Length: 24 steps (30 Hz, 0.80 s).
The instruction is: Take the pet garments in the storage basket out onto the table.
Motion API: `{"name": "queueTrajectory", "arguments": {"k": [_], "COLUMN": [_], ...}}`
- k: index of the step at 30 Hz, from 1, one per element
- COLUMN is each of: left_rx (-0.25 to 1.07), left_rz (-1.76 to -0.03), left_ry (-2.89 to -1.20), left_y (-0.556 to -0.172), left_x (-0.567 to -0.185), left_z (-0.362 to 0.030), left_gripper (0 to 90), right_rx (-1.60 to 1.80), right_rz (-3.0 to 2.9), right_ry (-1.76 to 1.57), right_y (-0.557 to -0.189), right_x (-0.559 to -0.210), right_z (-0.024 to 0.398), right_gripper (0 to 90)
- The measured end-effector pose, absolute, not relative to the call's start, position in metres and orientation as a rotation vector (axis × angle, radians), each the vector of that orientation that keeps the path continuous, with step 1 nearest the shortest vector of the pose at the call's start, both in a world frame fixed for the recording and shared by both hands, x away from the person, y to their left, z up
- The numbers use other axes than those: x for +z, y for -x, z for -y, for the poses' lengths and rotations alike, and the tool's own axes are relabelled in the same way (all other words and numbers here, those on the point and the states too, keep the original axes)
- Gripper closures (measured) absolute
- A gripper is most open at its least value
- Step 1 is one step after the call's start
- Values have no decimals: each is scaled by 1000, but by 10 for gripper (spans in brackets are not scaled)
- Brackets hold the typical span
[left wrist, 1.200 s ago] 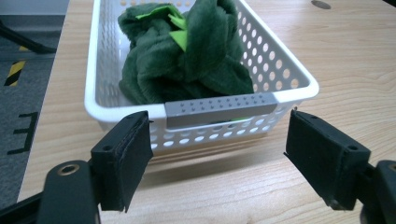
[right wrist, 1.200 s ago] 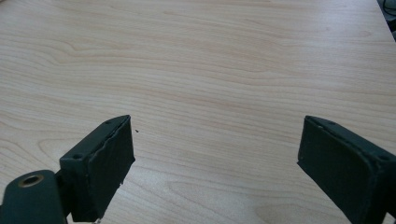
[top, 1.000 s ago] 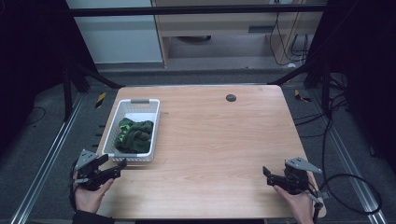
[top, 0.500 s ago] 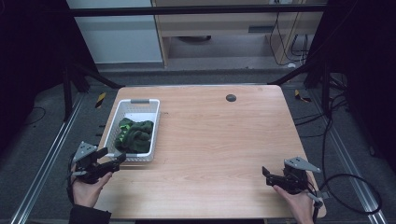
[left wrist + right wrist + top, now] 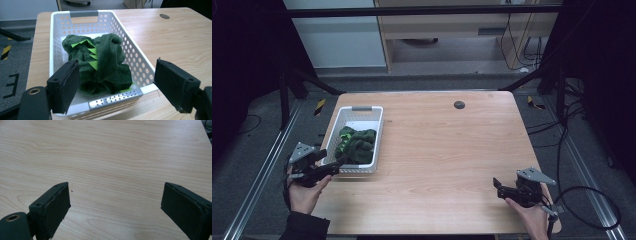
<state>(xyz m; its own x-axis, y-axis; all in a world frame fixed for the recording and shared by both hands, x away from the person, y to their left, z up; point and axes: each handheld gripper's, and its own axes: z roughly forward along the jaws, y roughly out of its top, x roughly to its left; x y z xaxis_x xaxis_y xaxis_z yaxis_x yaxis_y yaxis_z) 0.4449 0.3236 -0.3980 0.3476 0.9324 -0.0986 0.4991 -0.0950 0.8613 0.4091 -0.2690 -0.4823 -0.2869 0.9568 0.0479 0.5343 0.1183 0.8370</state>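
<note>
A crumpled green cloth lies in the white basket at the worktop's left side. The left gripper is at the basket's near end, jaws spread wide and aimed at the cloth without touching it. This looks like the approach to a pick; next it must clear the near rim, dip in and close on a fold. The right gripper waits near right over bare wood, jaws also wide open and holding nothing.
</note>
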Motion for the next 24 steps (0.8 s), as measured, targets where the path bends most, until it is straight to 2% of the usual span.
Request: {"name": "queueTrajectory", "arguments": {"k": [24], "left_rx": [620], "left_rz": [-1296], "left_ry": [-1872], "left_y": [-479], "left_x": [-379], "left_z": [-317], "left_gripper": [196], "right_rx": [1072], "right_rz": [-1903], "right_ry": [-1435], "right_y": [-411], "right_x": [-483], "right_z": [268], "right_gripper": [79]}}
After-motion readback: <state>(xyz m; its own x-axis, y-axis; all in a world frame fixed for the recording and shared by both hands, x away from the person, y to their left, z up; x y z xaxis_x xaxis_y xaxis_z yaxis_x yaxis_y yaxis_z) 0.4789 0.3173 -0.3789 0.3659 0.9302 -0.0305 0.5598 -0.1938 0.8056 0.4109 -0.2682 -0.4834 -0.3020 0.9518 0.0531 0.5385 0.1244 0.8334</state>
